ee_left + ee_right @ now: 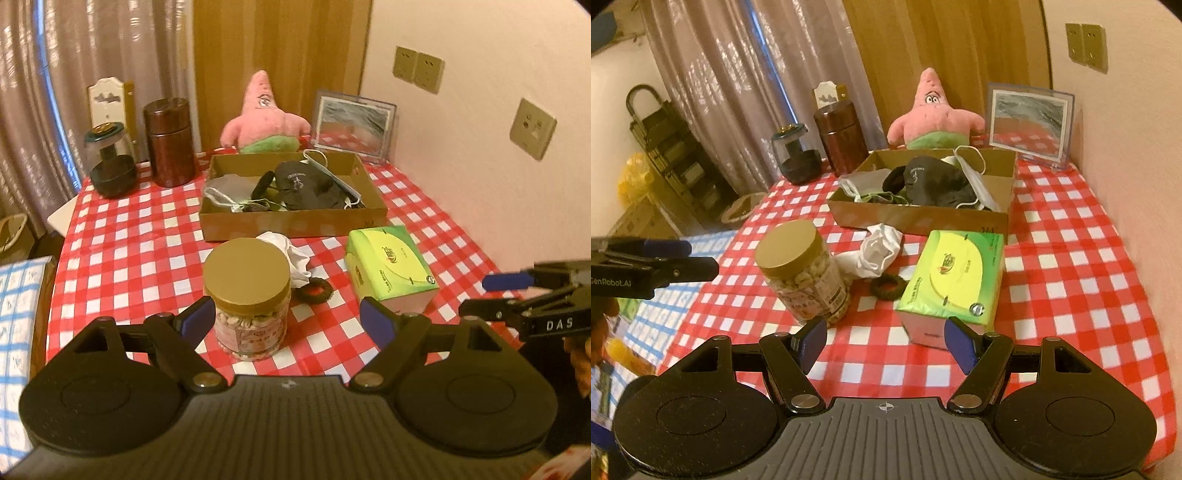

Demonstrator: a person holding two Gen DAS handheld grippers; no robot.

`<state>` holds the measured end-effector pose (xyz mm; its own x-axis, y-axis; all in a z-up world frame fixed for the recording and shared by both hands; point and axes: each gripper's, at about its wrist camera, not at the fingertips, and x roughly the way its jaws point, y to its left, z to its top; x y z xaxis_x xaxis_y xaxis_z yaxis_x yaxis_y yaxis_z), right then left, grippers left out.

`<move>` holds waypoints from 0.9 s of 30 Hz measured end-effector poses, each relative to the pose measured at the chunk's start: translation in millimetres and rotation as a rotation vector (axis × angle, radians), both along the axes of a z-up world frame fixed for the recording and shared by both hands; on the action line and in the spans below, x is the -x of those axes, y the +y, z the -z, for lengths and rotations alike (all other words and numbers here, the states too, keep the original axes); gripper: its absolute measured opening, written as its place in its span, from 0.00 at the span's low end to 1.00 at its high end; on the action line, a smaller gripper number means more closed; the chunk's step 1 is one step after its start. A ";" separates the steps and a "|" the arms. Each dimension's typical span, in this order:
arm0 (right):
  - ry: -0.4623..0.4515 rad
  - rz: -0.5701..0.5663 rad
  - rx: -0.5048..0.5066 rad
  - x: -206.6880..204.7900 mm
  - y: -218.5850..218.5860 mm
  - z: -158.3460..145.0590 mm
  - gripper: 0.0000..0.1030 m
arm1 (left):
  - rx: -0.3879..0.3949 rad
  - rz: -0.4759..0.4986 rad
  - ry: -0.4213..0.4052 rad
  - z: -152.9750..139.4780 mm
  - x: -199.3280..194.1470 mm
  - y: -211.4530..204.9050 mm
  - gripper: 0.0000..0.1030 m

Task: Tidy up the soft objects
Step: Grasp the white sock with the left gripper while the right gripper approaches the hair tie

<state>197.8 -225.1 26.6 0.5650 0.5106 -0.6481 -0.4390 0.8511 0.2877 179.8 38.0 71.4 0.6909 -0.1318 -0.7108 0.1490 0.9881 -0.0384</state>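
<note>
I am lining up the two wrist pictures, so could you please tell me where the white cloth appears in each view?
Left wrist view: the white cloth lies just behind the nut jar, near the middle, in front of the cardboard box.
Right wrist view: the white cloth sits at the centre, between the nut jar and the green tissue box.
Shared landmark: the pink plush star behind the cardboard box.

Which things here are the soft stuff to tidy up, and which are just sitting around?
For the job:
white cloth
dark hair tie
cardboard box with the face masks and black cloth inside
maybe the pink star plush toy

Just lying about:
nut jar
green tissue box
brown canister
picture frame
</note>
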 end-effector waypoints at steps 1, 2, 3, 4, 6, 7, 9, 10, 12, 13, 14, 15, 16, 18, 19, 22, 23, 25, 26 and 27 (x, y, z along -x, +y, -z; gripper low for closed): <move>-0.003 -0.005 0.007 -2.2 0.0 0.3 0.68 | -0.004 0.013 0.005 0.7 -3.6 -0.8 0.81; -0.008 -0.011 0.017 -5.1 0.3 0.7 0.68 | -0.011 0.027 0.010 1.1 -8.0 -1.8 0.81; -0.013 -0.016 0.026 -7.6 0.8 1.2 0.68 | -0.018 0.043 0.016 1.5 -13.0 -3.4 0.81; -0.018 -0.021 0.036 -10.4 1.3 1.8 0.68 | -0.026 0.058 0.021 2.1 -17.7 -4.8 0.81; -0.029 -0.043 0.056 -16.4 3.1 2.4 0.68 | -0.045 0.093 0.032 2.4 -28.5 -7.9 0.81; -0.037 -0.059 0.067 -19.2 4.6 2.4 0.68 | -0.052 0.116 0.041 2.4 -34.7 -9.5 0.81; -0.062 -0.111 0.102 -26.9 9.6 1.2 0.68 | -0.067 0.157 0.057 2.0 -48.0 -11.9 0.81; -0.077 -0.139 0.121 -30.6 12.1 0.6 0.68 | -0.081 0.180 0.065 1.9 -55.0 -13.5 0.80; -0.115 -0.210 0.174 -39.8 19.6 -1.7 0.68 | -0.110 0.231 0.081 1.9 -70.0 -17.3 0.80; -0.130 -0.239 0.196 -43.3 22.7 -1.9 0.68 | -0.128 0.257 0.087 1.9 -77.8 -19.4 0.80; -0.148 -0.280 0.227 -48.3 27.0 -2.3 0.68 | -0.150 0.282 0.093 1.6 -85.5 -22.0 0.80; -0.167 -0.315 0.252 -52.9 30.9 -3.1 0.68 | -0.169 0.308 0.101 1.5 -94.1 -24.3 0.80; -0.178 -0.341 0.270 -55.8 33.7 -1.6 0.68 | -0.182 0.330 0.111 2.0 -103.2 -26.1 0.80; -0.187 -0.395 0.300 -65.8 39.2 1.0 0.68 | -0.198 0.368 0.139 3.9 -122.4 -29.2 0.78; -0.188 -0.417 0.310 -70.6 41.8 2.7 0.68 | -0.202 0.383 0.156 5.7 -132.6 -30.7 0.77; -0.181 -0.478 0.342 -86.5 50.8 11.2 0.68 | -0.213 0.433 0.218 14.0 -164.6 -36.3 0.76; -0.179 -0.499 0.356 -92.5 54.6 15.1 0.68 | -0.220 0.449 0.240 18.1 -174.2 -38.0 0.76; -0.179 -0.535 0.382 -102.3 60.4 20.8 0.68 | -0.245 0.492 0.289 28.5 -192.8 -41.9 0.74; -0.178 -0.552 0.394 -107.1 63.5 24.3 0.68 | -0.262 0.515 0.314 34.3 -201.7 -43.8 0.74; -0.175 -0.567 0.402 -111.0 65.7 26.9 0.68 | -0.278 0.537 0.336 40.0 -209.6 -45.3 0.74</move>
